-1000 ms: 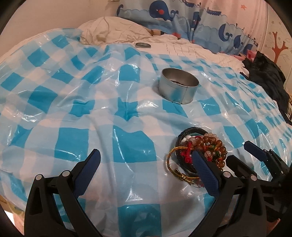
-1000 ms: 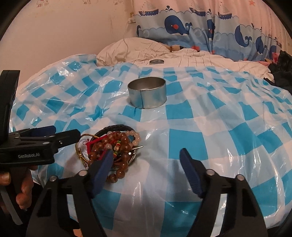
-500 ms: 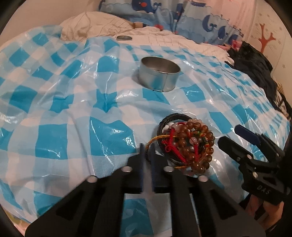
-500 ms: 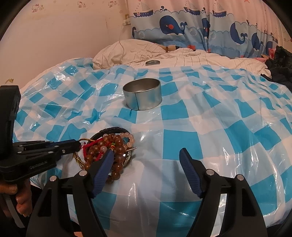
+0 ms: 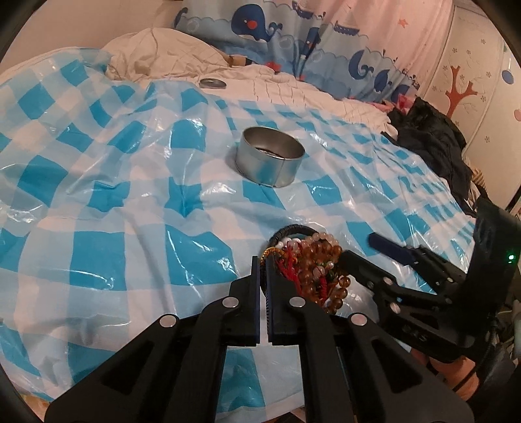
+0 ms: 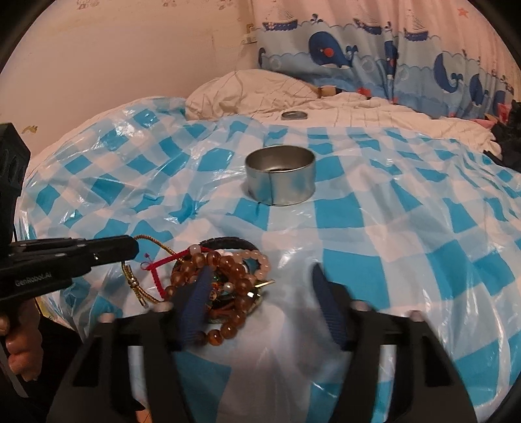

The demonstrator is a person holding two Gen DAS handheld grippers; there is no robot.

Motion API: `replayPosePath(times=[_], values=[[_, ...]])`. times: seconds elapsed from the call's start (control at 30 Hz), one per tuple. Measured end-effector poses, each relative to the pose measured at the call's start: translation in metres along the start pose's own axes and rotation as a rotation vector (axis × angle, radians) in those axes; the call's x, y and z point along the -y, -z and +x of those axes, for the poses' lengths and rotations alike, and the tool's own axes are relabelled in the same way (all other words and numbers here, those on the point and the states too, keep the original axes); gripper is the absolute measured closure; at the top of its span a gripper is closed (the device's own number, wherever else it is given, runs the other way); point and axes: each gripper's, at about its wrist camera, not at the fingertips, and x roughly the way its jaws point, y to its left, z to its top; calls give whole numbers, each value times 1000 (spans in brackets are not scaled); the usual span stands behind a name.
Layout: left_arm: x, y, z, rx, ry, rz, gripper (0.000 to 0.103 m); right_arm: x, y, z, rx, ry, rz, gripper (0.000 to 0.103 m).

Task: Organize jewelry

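Left wrist view first: we see the left gripper [image 5: 263,260] with its two blue-padded fingers drawn together. Its tips sit at the near-left rim of the jewelry pile [image 5: 316,260], right where the gold cord [image 5: 272,251] comes out. From the right wrist view the same gripper [image 6: 132,249] comes in from the left, held by a hand [image 6: 19,345]. The gold cord [image 6: 153,240] runs out of its closed tip in an arc and also hangs below it, so we read the cord as pinched.

The pile lies toward the near edge of the blue-and-white checked plastic sheet [image 5: 97,227] that covers the bed. In it we make out a black braided bracelet [image 6: 224,241] at the back, amber bead strands [image 6: 234,270], a pale pink bead bracelet [image 6: 260,263] and a red cord [image 6: 156,276].

The right gripper [image 6: 259,273] stands part-way open and its jaws have just been closing. Its left finger [image 6: 198,289] is over the amber beads and its right finger [image 6: 325,293] is over bare plastic. Both are blurred, and we see no pad pressing on anything. In the left wrist view this gripper [image 5: 358,247] reaches in just to the right of the pile.

A round metal tin [image 5: 270,162] stands upright and open near the middle of the sheet, well apart from the pile. Its lid [image 5: 212,83] lies past the sheet's far edge on the white quilt [image 5: 293,88]. Dark clothing [image 5: 429,146] is heaped off the far-right edge, and a whale-print curtain [image 5: 260,29] hangs behind.
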Motion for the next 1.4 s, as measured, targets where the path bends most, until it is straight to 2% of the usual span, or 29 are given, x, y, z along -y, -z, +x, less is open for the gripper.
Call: replayPosePath(times=[0.03,0.1,0.23,0.27,0.3,0.47,0.67,0.93,1.0,1.03,1.13,1.4], values=[[0,0,0,1,0,-1,101,-1,-1,3,-9,-4,-2,60],[0,-1,0,1,2,1,101,-2,-1,9,-26,-13,-11,72],[1,-4,-3,14,15,10,101,-8,0,17,-50,4,-58,74],[2,-5,-5,23,20,13,101,-10,0,16,-49,9,-69,79],[3,-6,-8,34,28,14,101,-10,0,16,-47,8,-72,91],[4,-17,-28,126,72,6,101,-6,-3,1,-21,-35,-53,91],[6,-25,-35,170,121,5,101,8,-10,-12,12,-61,8,91],[11,-48,-41,230,185,13,101,33,-32,-33,71,-153,111,91],[18,-52,-37,221,90,67,101,41,-37,-35,80,-161,138,91],[20,-55,-32,210,70,83,101,46,-39,-35,82,-168,153,91],[18,-62,-28,202,113,60,101,51,-44,-36,89,-173,164,91],[21,-87,-9,194,171,48,101,61,-61,-34,102,-227,194,91]])
